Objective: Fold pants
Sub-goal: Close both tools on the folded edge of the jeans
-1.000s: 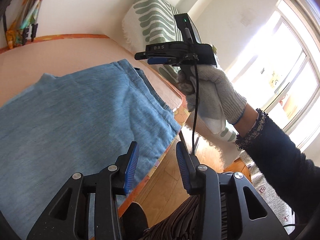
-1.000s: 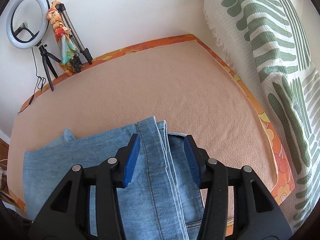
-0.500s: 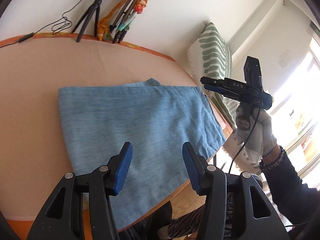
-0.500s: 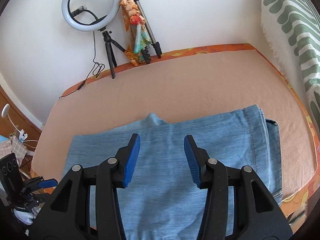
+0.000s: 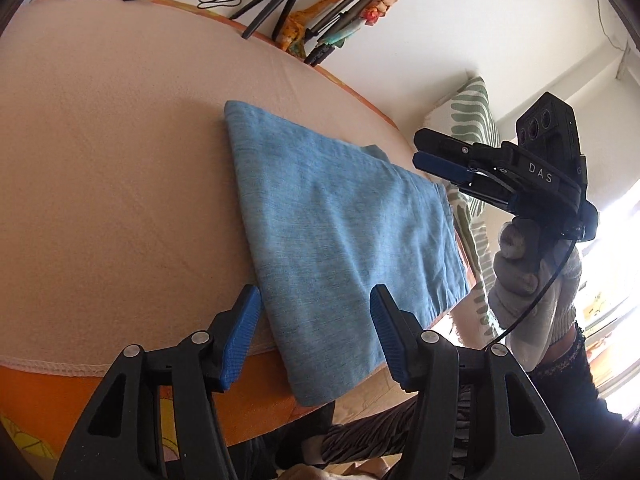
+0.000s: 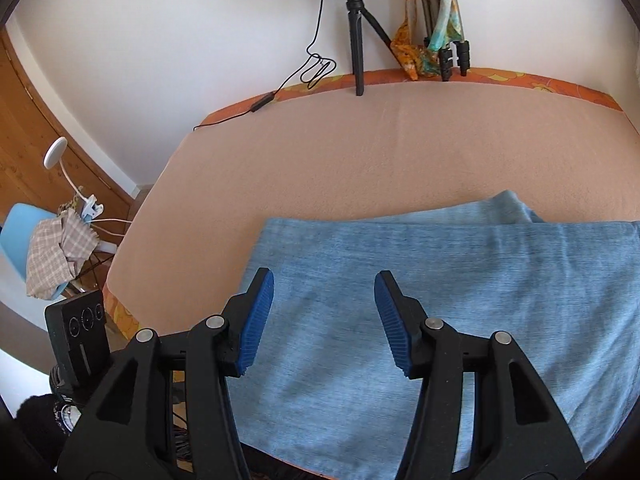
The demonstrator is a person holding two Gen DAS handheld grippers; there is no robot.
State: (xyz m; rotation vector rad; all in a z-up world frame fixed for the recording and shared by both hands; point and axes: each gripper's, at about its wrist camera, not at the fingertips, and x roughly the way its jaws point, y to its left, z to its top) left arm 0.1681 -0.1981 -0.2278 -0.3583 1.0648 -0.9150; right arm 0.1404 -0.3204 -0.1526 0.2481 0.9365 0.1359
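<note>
Both claws released, holding nothing. Left claw point(image 5: 314, 336) hovers over near edge of folded jeans point(image 5: 344, 240); right claw point(image 6: 324, 320) above their middle. Risk: jeans' near end overhangs the bed point(image 5: 100, 168) edge, a nudge could drag them off. Beyond: ring-light tripod point(image 6: 357, 32) against white wall, leaf-patterned cushion point(image 5: 474, 116) right.

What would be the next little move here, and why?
Probably bring the left gripper down to pinch the near edge of the jeans, where they hang over the edge of the bed, ready for one more fold. Both grippers are open and holding nothing, and the right gripper hovers above the denim, which lies flat in a long folded strip.
</note>
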